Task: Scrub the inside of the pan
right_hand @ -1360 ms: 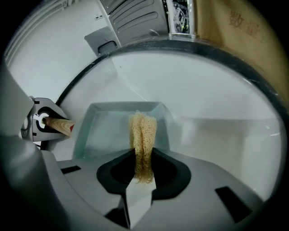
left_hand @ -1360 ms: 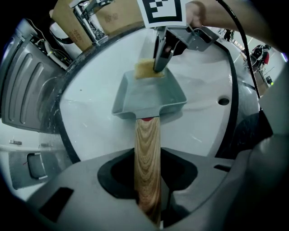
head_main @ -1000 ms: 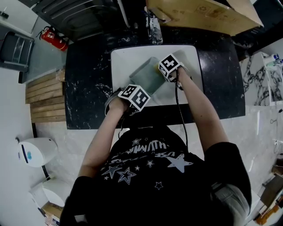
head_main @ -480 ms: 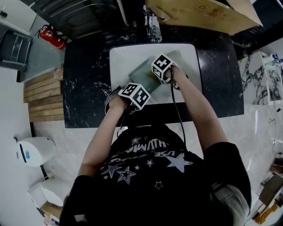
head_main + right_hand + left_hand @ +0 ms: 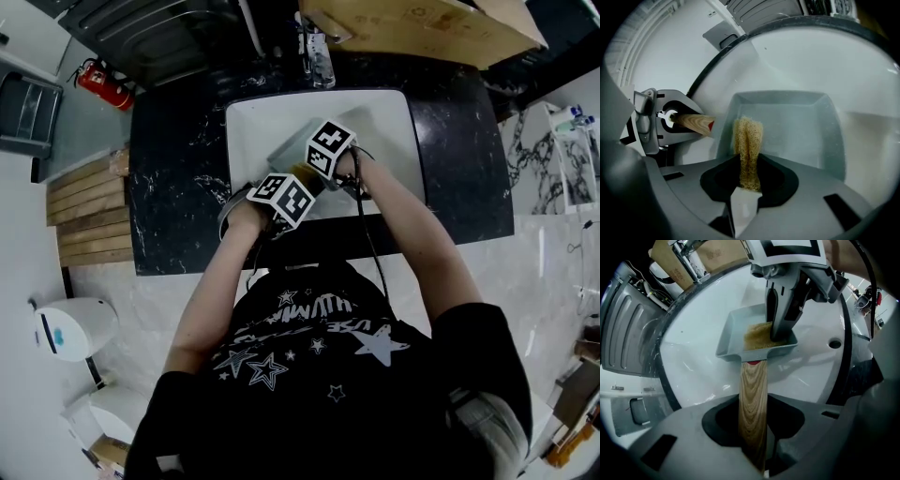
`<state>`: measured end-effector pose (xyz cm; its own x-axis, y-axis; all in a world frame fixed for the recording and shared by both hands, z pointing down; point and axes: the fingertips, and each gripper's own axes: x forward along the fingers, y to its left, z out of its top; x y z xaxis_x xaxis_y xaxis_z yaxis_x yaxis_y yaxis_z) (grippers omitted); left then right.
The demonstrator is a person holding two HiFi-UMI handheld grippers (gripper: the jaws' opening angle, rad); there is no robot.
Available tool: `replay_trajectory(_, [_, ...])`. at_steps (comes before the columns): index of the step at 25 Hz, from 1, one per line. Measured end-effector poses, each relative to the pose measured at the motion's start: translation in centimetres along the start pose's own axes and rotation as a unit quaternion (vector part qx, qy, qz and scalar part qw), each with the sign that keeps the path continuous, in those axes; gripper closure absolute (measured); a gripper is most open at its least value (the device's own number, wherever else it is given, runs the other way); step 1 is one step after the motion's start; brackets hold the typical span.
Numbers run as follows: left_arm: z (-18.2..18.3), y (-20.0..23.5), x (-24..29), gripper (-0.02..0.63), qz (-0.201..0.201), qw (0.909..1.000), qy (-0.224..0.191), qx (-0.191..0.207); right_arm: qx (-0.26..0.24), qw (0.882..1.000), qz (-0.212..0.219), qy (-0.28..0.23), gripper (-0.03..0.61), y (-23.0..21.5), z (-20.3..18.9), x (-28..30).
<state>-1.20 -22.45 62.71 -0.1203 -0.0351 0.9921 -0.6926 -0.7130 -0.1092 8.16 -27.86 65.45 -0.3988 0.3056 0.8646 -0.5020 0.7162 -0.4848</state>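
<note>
A square grey pan (image 5: 733,336) lies in the white sink (image 5: 693,366). Its wooden handle (image 5: 752,394) runs back between the jaws of my left gripper (image 5: 754,432), which is shut on it and points straight down. My right gripper (image 5: 749,180) is shut on a yellow-brown sponge (image 5: 748,143). The sponge's free end rests on the pan's floor (image 5: 797,129), near the wall on the handle side. In the head view the two marker cubes, left (image 5: 284,199) and right (image 5: 330,147), sit close together over the sink and hide most of the pan (image 5: 289,145).
A tap (image 5: 314,52) stands at the sink's back edge, under a cardboard box (image 5: 422,28). Black marble counter (image 5: 178,187) surrounds the sink. An overflow hole (image 5: 834,343) shows in the sink wall. A ribbed grey rack (image 5: 626,329) lies to the left.
My right gripper has slid the sponge across the pan toward the left gripper and the handle side. The left gripper has kept its hold on the handle in place.
</note>
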Motion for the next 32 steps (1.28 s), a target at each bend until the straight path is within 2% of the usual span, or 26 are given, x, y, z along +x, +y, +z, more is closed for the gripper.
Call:
replay_trajectory(3, [0.0,-0.1,0.0,0.488,-0.003,1.0000,0.002,-0.001,0.011,0.999,0.032,-0.013,0.488,1.4,0.2,0.3])
replay_trajectory(7, [0.1,-0.1,0.0,0.488,-0.004,1.0000,0.000,0.000,0.018,0.999,0.035,-0.025,0.489,1.4,0.2,0.2])
replay_trajectory(17, [0.0,0.1,-0.2,0.486,0.015,0.9999,-0.006,0.003,0.030,0.997,0.014,-0.065,0.491,1.2,0.5,-0.5])
replay_trajectory(24, [0.3,0.3,-0.4,0.449,0.016,0.9993,-0.030,-0.017,0.041,0.996,-0.002,-0.083,0.492,0.9,0.5,-1.4])
replay_trajectory(27, [0.4,0.5,-0.7,0.390,0.013,0.9987,-0.045,-0.021,0.044,0.995,-0.008,-0.085,0.492,1.0,0.5,-1.6])
replay_trajectory(32, [0.2,0.5,-1.3,0.375,-0.003,0.9977,-0.066,-0.015,0.047,0.995,-0.021,-0.085,0.492,1.1,0.5,-1.9])
